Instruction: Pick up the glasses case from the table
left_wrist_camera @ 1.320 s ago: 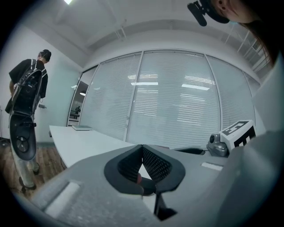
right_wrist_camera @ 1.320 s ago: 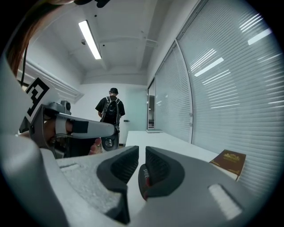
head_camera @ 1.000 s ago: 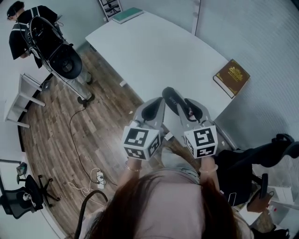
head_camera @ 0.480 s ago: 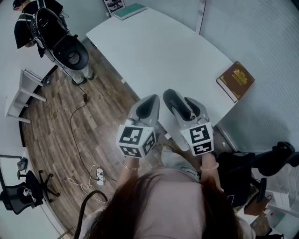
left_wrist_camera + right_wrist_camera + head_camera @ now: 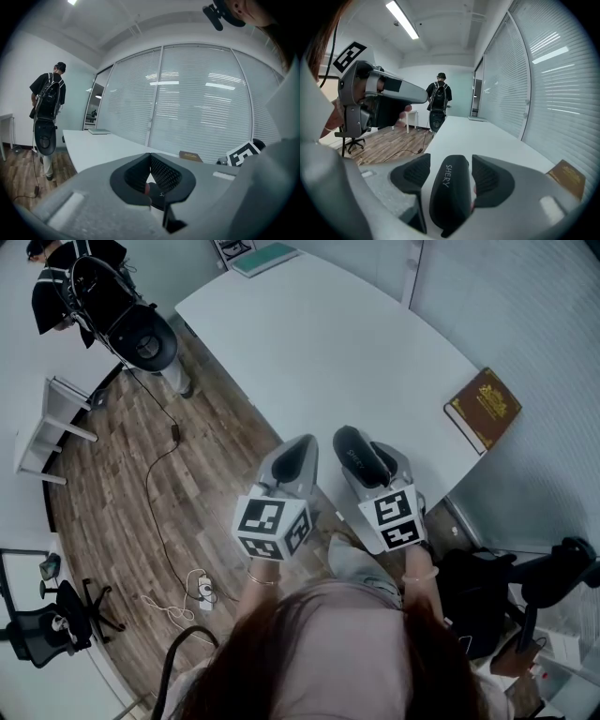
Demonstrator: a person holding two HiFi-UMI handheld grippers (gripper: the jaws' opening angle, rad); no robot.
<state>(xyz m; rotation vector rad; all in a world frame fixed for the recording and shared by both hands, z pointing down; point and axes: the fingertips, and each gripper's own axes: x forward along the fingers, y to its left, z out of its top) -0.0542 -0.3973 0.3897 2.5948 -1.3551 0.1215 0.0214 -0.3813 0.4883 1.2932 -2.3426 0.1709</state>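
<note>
Our right hand-held gripper (image 5: 451, 164) is standing with its jaws apart. They have just been opening, and the black glasses case (image 5: 449, 192) is lying lengthwise between them, with a narrow gap showing at the left pad. We are seeing the case at the near edge of the white desk (image 5: 309, 343); whether it is resting on it we cannot tell. Our left hand-held gripper (image 5: 151, 158) is hovering just beside, its jaws closed together at the tips and gripping nothing. A brown book (image 5: 484, 409) is lying well apart, at the desk's right edge.
</note>
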